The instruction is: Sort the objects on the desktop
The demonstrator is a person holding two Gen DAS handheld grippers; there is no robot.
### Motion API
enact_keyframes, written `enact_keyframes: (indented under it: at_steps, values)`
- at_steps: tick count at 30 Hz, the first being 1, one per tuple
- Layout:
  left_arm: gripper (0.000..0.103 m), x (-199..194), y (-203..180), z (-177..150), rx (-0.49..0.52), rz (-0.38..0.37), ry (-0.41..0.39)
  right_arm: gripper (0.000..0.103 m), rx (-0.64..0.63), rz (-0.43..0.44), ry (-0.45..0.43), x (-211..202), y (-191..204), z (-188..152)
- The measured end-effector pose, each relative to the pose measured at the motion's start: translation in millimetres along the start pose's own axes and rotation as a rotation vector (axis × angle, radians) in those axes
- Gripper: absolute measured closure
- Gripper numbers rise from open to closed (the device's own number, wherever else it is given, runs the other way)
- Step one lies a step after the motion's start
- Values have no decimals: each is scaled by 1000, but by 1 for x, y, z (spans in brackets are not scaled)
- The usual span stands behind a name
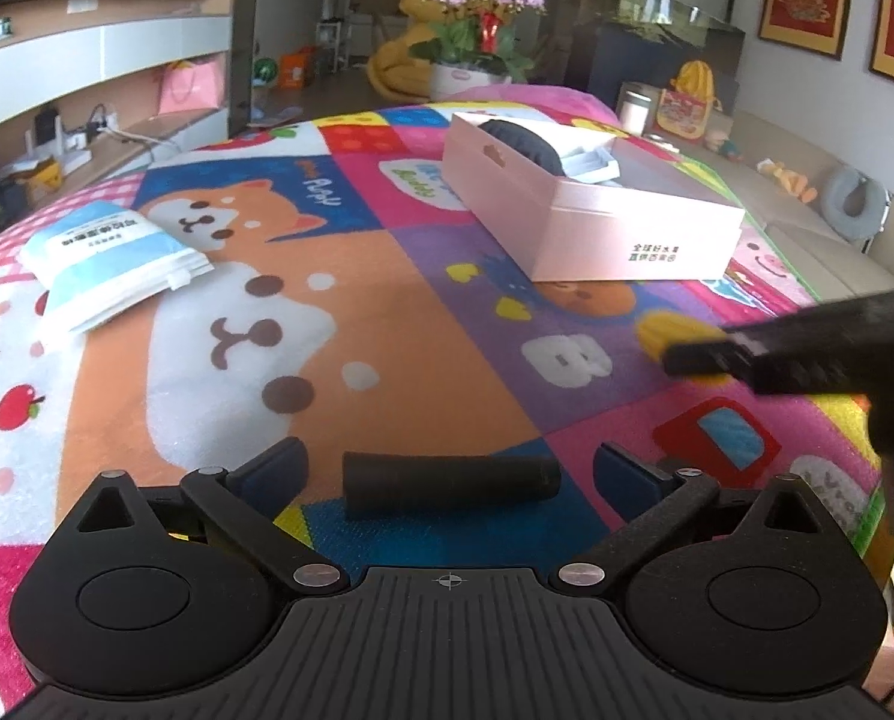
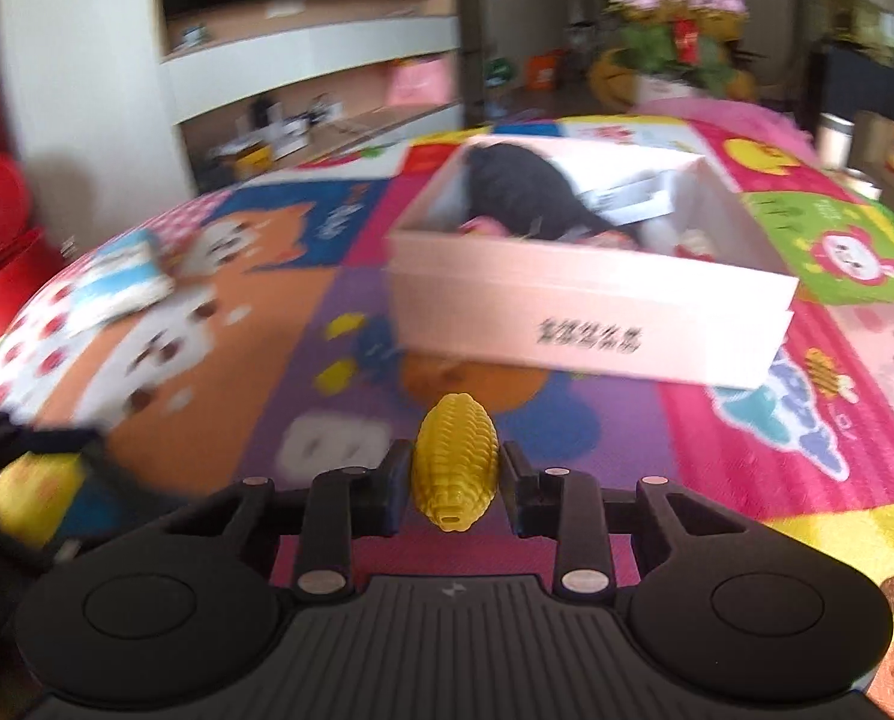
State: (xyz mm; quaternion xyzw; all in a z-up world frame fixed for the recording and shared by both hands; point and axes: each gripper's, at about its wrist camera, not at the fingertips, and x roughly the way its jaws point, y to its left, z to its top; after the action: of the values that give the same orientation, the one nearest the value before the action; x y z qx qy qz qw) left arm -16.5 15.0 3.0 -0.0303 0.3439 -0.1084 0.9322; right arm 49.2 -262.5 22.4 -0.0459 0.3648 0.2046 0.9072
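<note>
the toy corn (image 2: 454, 468) is pinched lengthwise in the right gripper (image 2: 454, 483), the pink box (image 2: 591, 312) lying straight ahead, while the black roll (image 1: 450, 483) lies crosswise between the spread left gripper (image 1: 447, 471).

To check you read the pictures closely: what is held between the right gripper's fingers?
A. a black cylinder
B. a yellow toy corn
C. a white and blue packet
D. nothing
B: in the right wrist view the right gripper has its fingers closed against both sides of the corn, while the cylinder lies loose between the open left gripper's fingers.
</note>
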Motion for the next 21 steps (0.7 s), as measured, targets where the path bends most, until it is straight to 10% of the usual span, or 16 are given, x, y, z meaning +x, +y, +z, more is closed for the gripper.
enact_keyframes:
  at_steps: [12, 21]
  values:
    - [0, 5, -17, -2, 86, 96, 50, 42, -76, -218, -26, -24, -13, -27]
    - [0, 4, -17, -4, 82, 100, 42, 13, 24, -153, -52, -20, -16, -21]
